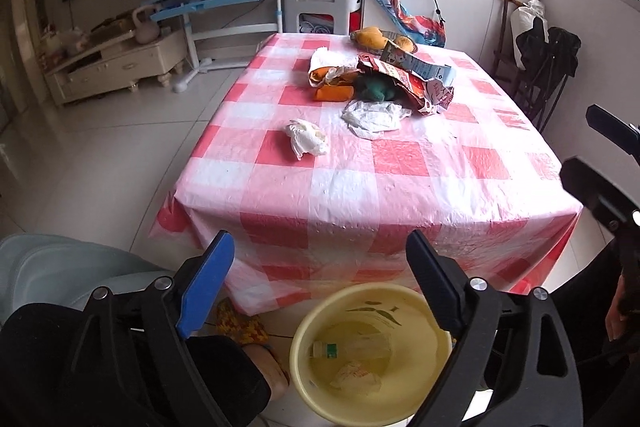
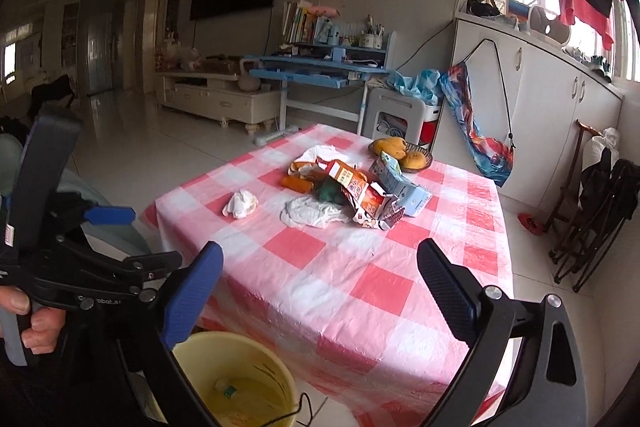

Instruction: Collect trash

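A yellow bin (image 1: 304, 343) stands on the floor at the table's near edge, holding a clear bottle (image 1: 348, 349) and a wrapper (image 1: 356, 377); the bin also shows in the right wrist view (image 2: 264, 351). On the red-checked table (image 1: 396, 163) lie a crumpled tissue (image 1: 306, 137), a white wrapper (image 1: 376, 117), a torn red snack bag (image 1: 404, 79), an orange pack (image 1: 334, 93) and a milk carton (image 1: 424, 65). My left gripper (image 1: 320, 251) is open and empty above the bin. My right gripper (image 2: 320, 259) is open and empty over the table's near part.
A fruit basket (image 2: 404, 151) with mangoes sits at the table's far edge. A blue desk (image 2: 316, 71), a white stool (image 2: 396, 115) and white cabinets (image 2: 544, 107) stand beyond. Folded chairs (image 2: 596, 219) lean at the right. A person's leg and slipper (image 1: 244, 331) are by the bin.
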A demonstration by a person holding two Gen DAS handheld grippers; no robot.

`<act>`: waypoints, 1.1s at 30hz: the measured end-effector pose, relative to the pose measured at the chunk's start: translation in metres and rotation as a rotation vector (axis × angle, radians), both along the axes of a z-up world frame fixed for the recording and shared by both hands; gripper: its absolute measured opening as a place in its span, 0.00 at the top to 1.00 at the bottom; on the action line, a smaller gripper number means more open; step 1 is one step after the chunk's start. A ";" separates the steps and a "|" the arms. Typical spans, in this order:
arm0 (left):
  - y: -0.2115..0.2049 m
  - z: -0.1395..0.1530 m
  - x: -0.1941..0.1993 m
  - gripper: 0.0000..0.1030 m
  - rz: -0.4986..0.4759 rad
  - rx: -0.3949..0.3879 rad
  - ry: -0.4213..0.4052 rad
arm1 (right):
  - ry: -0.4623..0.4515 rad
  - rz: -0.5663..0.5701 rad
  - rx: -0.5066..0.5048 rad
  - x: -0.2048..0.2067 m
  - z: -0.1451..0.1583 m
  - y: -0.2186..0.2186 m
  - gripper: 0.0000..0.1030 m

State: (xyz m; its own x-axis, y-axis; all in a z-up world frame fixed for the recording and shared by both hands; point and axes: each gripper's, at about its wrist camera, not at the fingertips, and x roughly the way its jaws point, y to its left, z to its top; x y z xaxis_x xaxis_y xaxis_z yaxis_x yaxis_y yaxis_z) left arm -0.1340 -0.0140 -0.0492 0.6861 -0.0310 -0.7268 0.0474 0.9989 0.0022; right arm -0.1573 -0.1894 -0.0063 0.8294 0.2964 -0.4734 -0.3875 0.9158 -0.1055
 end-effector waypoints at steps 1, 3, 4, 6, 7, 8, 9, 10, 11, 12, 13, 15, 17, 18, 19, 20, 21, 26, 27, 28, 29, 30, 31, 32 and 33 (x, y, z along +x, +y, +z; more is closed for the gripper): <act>-0.001 -0.001 0.000 0.18 0.000 0.007 0.001 | 0.001 -0.004 -0.018 0.001 -0.002 0.002 0.09; -0.001 -0.002 0.000 0.18 0.001 0.009 0.003 | 0.008 -0.008 -0.044 0.001 -0.004 0.005 0.09; 0.000 -0.002 0.000 0.18 0.003 0.010 0.004 | 0.012 -0.008 -0.055 0.002 -0.005 0.006 0.09; 0.001 -0.002 0.000 0.17 0.010 0.010 0.002 | 0.016 -0.007 -0.070 0.002 -0.008 0.009 0.09; 0.002 -0.002 0.000 0.17 0.015 0.007 0.000 | 0.016 -0.005 -0.079 0.001 -0.009 0.010 0.09; 0.004 -0.001 0.001 0.17 0.023 0.003 -0.004 | 0.015 -0.004 -0.084 0.001 -0.009 0.011 0.09; 0.005 -0.001 0.000 0.17 0.029 0.000 -0.006 | 0.013 -0.002 -0.089 0.000 -0.010 0.012 0.09; 0.006 -0.001 0.001 0.17 0.035 -0.004 -0.007 | 0.011 0.000 -0.093 -0.001 -0.010 0.013 0.09; 0.008 0.000 0.001 0.17 0.044 -0.011 -0.008 | 0.010 0.001 -0.098 -0.001 -0.010 0.014 0.09; 0.010 0.000 0.001 0.17 0.051 -0.016 -0.008 | 0.010 0.003 -0.102 -0.002 -0.010 0.015 0.09; 0.013 0.000 0.002 0.17 0.060 -0.024 -0.007 | 0.011 0.004 -0.104 -0.002 -0.010 0.015 0.09; 0.016 -0.001 0.003 0.17 0.073 -0.037 -0.003 | 0.016 0.007 -0.107 -0.002 -0.011 0.016 0.09; 0.019 -0.001 0.004 0.17 0.085 -0.050 -0.001 | 0.019 0.009 -0.110 -0.002 -0.011 0.016 0.09; 0.020 -0.001 0.004 0.17 0.089 -0.054 -0.001 | 0.020 0.009 -0.111 -0.002 -0.011 0.017 0.09; 0.020 -0.001 0.004 0.17 0.093 -0.055 -0.002 | 0.022 0.009 -0.112 -0.002 -0.011 0.017 0.09; 0.021 -0.001 0.004 0.17 0.096 -0.054 -0.004 | 0.023 0.010 -0.114 -0.002 -0.011 0.017 0.09; 0.021 -0.001 0.004 0.17 0.096 -0.054 -0.005 | 0.023 0.011 -0.114 -0.002 -0.011 0.017 0.09; 0.020 0.000 0.004 0.17 0.095 -0.042 -0.013 | 0.025 0.012 -0.117 -0.002 -0.011 0.018 0.09; 0.019 0.001 0.004 0.17 0.094 -0.039 -0.015 | 0.025 0.012 -0.117 -0.002 -0.011 0.018 0.09; 0.019 0.001 0.003 0.17 0.094 -0.034 -0.019 | 0.026 0.013 -0.119 -0.003 -0.011 0.019 0.09; 0.018 0.002 0.003 0.17 0.093 -0.028 -0.024 | 0.026 0.014 -0.120 -0.003 -0.012 0.019 0.09; 0.017 0.002 0.002 0.17 0.092 -0.023 -0.026 | 0.027 0.015 -0.121 -0.002 -0.012 0.019 0.09; 0.016 0.002 0.002 0.17 0.090 -0.017 -0.028 | 0.028 0.015 -0.123 -0.003 -0.012 0.020 0.09; 0.015 0.002 0.002 0.17 0.088 -0.013 -0.030 | 0.029 0.017 -0.124 -0.003 -0.012 0.019 0.09; 0.015 0.002 0.001 0.17 0.087 -0.010 -0.032 | 0.030 0.017 -0.125 -0.003 -0.012 0.020 0.09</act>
State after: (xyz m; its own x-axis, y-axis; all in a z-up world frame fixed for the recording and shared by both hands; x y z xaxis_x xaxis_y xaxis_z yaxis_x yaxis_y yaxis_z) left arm -0.1331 0.0009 -0.0467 0.7093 0.0229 -0.7045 -0.0399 0.9992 -0.0076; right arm -0.1598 -0.1699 -0.0188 0.8097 0.2479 -0.5319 -0.4079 0.8894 -0.2065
